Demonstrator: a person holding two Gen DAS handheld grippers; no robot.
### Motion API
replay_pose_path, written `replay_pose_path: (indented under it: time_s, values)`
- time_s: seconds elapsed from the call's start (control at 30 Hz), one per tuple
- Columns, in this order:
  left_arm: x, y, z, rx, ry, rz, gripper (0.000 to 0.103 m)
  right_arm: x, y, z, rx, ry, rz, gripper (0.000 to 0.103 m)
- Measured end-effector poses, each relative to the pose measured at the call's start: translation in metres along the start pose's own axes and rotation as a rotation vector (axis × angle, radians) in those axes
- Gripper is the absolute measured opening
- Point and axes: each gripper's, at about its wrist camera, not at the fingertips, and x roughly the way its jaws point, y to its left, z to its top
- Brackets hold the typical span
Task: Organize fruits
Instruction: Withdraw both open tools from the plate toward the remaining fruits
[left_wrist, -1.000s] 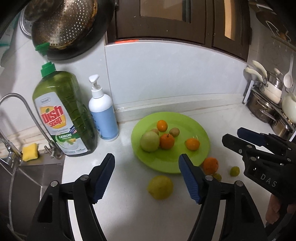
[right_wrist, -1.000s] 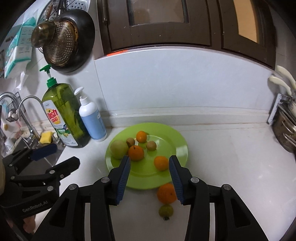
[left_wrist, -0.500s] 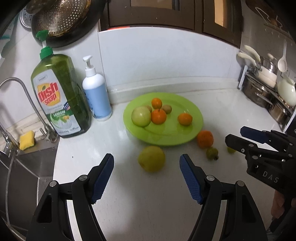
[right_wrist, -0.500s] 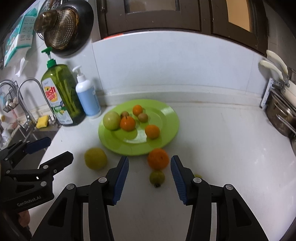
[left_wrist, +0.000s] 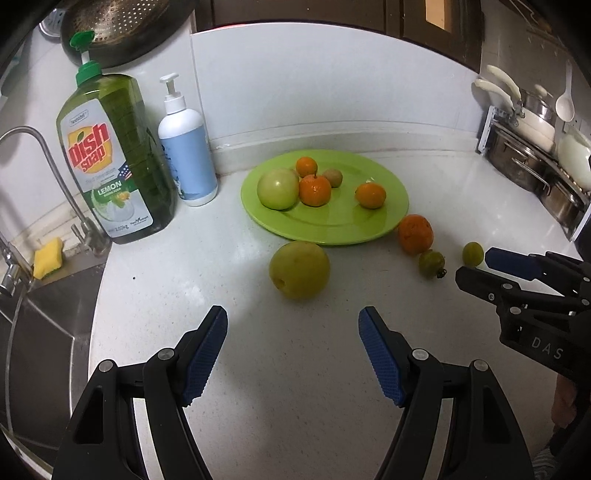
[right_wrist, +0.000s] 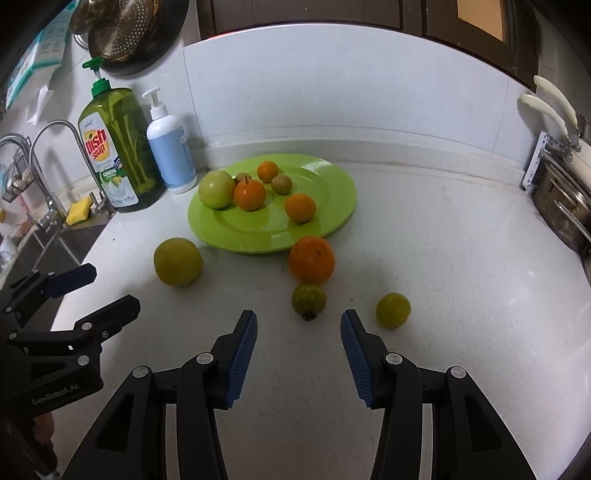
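While both jaws gape with nothing held, the left hand-held gripper (left_wrist: 291, 332) faces a yellow-green apple (left_wrist: 299, 269) just ahead on the worktop (left_wrist: 295, 406), its stem dimple turned toward the camera; the right hand-held gripper (right_wrist: 297, 338) frames a small green fruit (right_wrist: 308, 299), stem end nearest, the orange (right_wrist: 312, 259) and green plate (right_wrist: 332, 218) beyond

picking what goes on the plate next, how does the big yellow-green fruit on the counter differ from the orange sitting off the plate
The yellow-green fruit is pale yellow-green with smooth skin; the loose orange is deep orange and dimpled. The yellow-green fruit lies by the green plate at its left front edge, nothing touching it; the orange sits at the right front edge with a small green fruit right against it. The yellow-green fruit looks slightly bigger. Both are round, on the white counter, ungripped.
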Motion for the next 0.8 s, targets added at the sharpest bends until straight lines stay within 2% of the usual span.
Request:
replay_pose_path:
  time_s: [0.17,0.8]
  values:
    - [0.01,0.001,0.003,0.02,-0.005,0.011,0.073,0.008,-0.002,0.003,-0.003,-0.001,-0.009,0.048]
    - [0.061,0.003,0.021,0.046,0.023,-0.044,0.072,0.055,-0.011,0.011,0.032,0.066,0.008,0.048]
